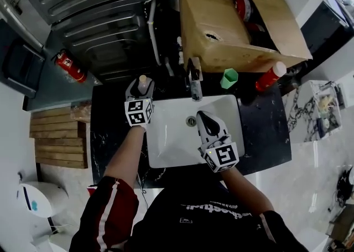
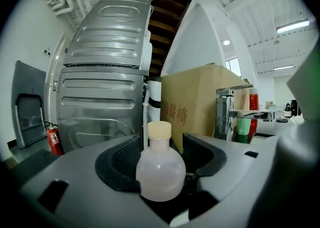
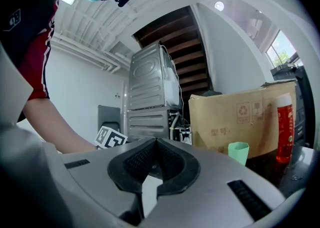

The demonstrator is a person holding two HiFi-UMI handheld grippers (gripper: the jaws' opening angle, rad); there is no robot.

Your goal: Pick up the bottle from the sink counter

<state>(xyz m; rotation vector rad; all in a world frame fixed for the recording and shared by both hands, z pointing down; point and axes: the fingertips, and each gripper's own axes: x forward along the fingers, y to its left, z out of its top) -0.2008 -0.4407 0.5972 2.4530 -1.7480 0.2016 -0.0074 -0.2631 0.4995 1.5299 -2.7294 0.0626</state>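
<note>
Milky, translucent plastic forms the bottle [image 2: 161, 169]: a round, bulb-shaped body, a short neck and a flat cream cap; it stands upright, and its base is hidden behind the gripper's body. It sits between the jaws of the left gripper [image 1: 140, 88], above the dark counter [image 1: 260, 129] at the back left corner of the sink [image 1: 171, 146]. The jaws are spread wide; their black ribbed pads flank the bottle without pressing on it.

The right gripper [image 3: 156, 142] hangs over the basin with its pads pressed together at the tips and nothing between them; its shell is smooth grey plastic, like the left one's.

The counter is black and glossy; the sink set in it is a white, rounded rectangle with a metal drain. A chrome faucet [image 1: 194, 79] rises at the basin's back edge. To its right stand a pale green faceted cup [image 1: 229, 78] and a red bottle with a white cap [image 1: 270, 77].

Behind these an open cardboard box [image 1: 221, 30] rests; to its left a grey metal appliance [image 1: 99, 19] with ribbed panels stands beside a red fire extinguisher [image 1: 69, 66]. Wooden slats [image 1: 58, 137] lie on the floor left of the counter; walls and ceiling are white, with strip lights overhead.
</note>
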